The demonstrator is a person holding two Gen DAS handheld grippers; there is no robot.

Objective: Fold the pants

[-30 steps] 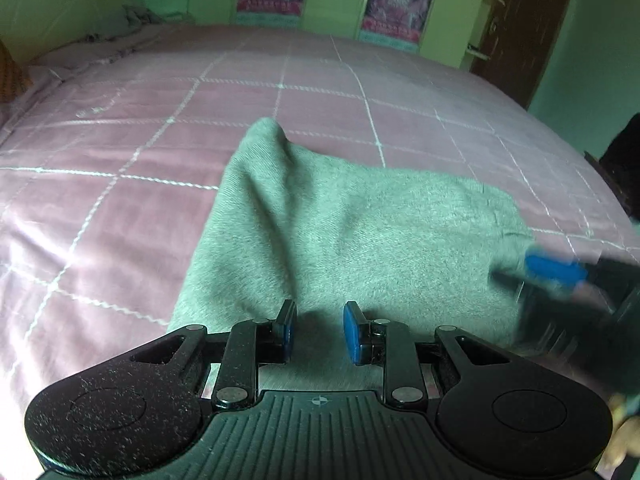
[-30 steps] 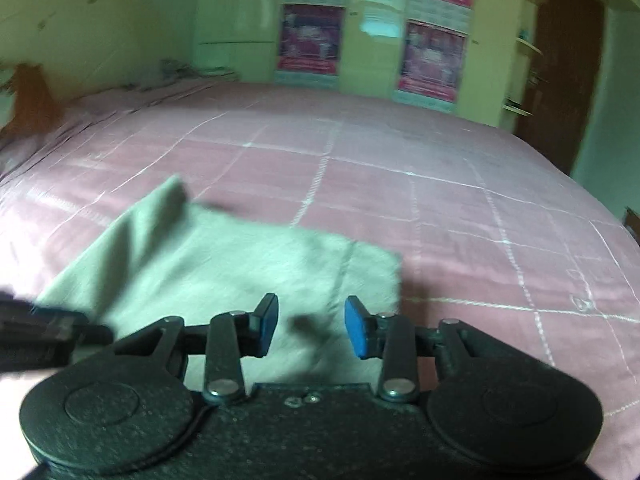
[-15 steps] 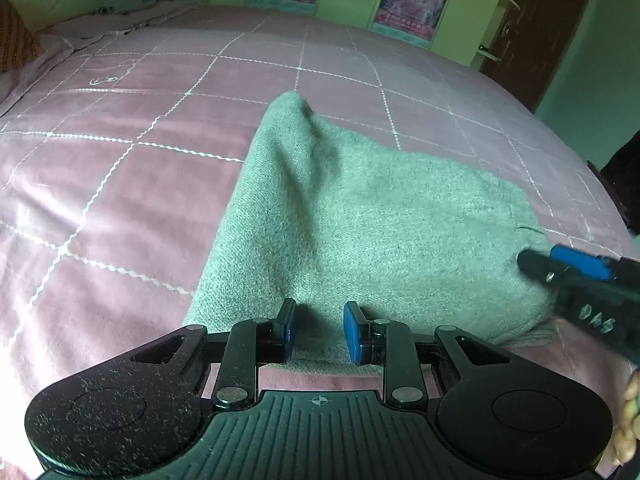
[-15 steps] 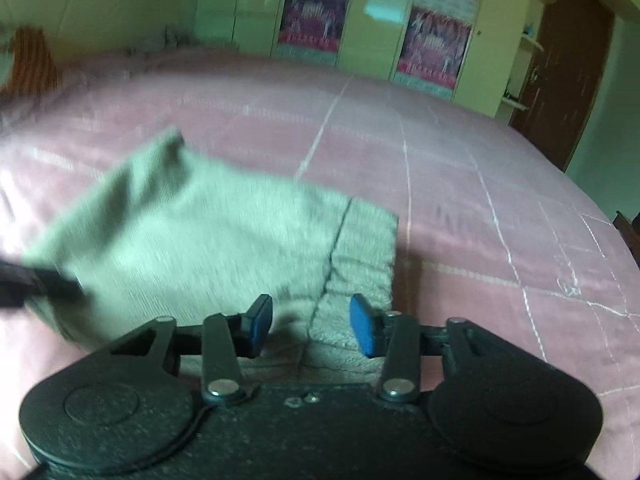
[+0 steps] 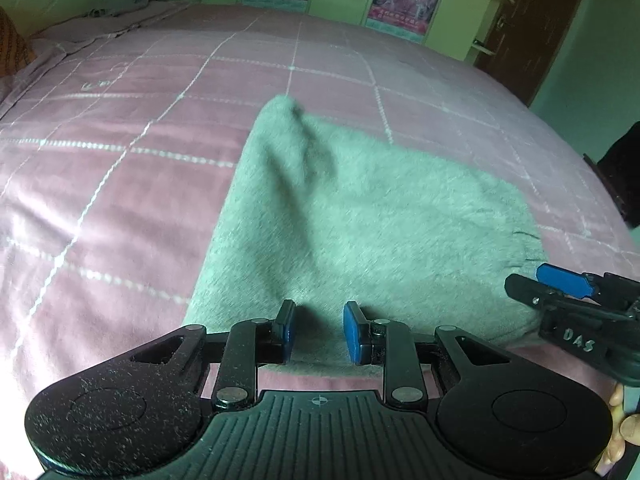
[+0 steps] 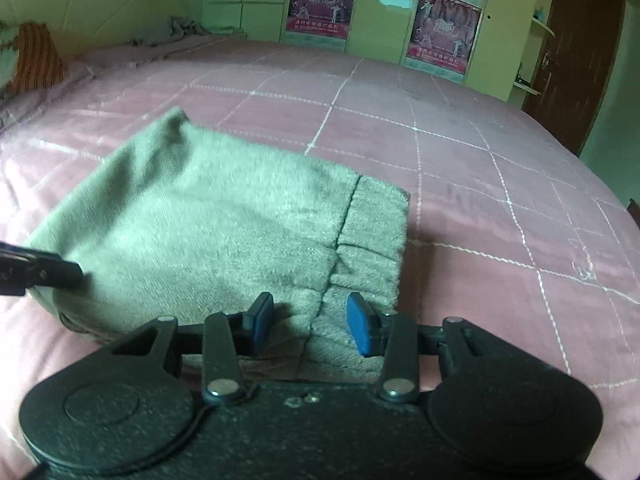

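So the grey-green fleecy pants (image 5: 372,232) are lying folded into a chunky rectangle on the near part of a big bed with a pink bedspread crossed by white grid lines (image 5: 120,184), and one far corner of the bundle pokes up into a little peak. From the right wrist camera you can see the ribbed, gathered waistband (image 6: 372,240) running along the right edge of the bundle. The left hand-held gripper (image 5: 318,332) sits at the near edge of the pants, blue pads a narrow gap apart, with fabric showing between them, but the pads don't look pressed on it. The right hand-held gripper (image 6: 312,324) is over the near right corner, right at the waistband seam, pads a moderate gap apart and not pinching anything either. In the left view the right one's blue-tipped fingers (image 5: 564,280) come in from the right, just by the near right corner of the pants, with a few fingertips of the person's hand (image 5: 622,432) behind it. Far off: pale green cupboards with pink posters (image 6: 320,0), a dark brown door (image 6: 576,52) on the right, and a striped orange pillow (image 6: 38,60) at the far left.
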